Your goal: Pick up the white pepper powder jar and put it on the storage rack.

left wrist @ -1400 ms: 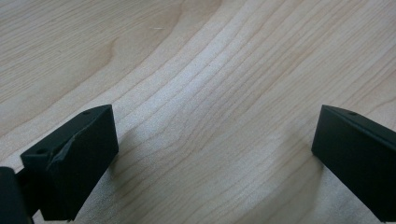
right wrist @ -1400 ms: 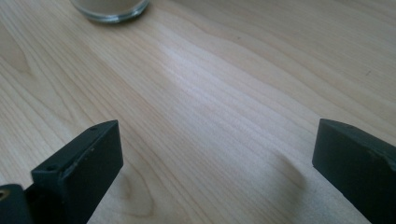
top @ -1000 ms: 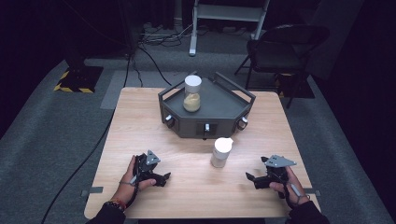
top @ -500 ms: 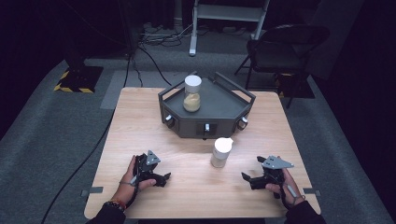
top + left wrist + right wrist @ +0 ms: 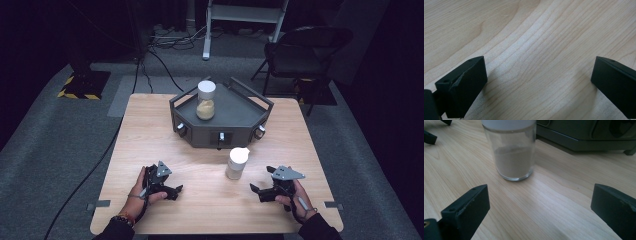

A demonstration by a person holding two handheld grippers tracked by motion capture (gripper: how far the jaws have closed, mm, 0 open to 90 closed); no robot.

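A glass jar with a white lid stands on the wooden table, holding some pale powder; in the right gripper view this jar is close ahead, slightly left of centre. My right gripper rests low on the table just right of the jar, open, jaws pointing toward it, nothing between them. My left gripper lies at the front left, open over bare wood. A second white-lidded jar with yellowish powder stands on a dark grey tray.
The dark tray has raised rails and knobs on its front faces and sits at the table's back centre. A folding chair, a stand and cables are on the floor beyond the table. The left gripper's jaw tips appear far left in the right gripper view.
My right gripper has slid left across the table toward the jar. The left gripper and both jars have stayed put.
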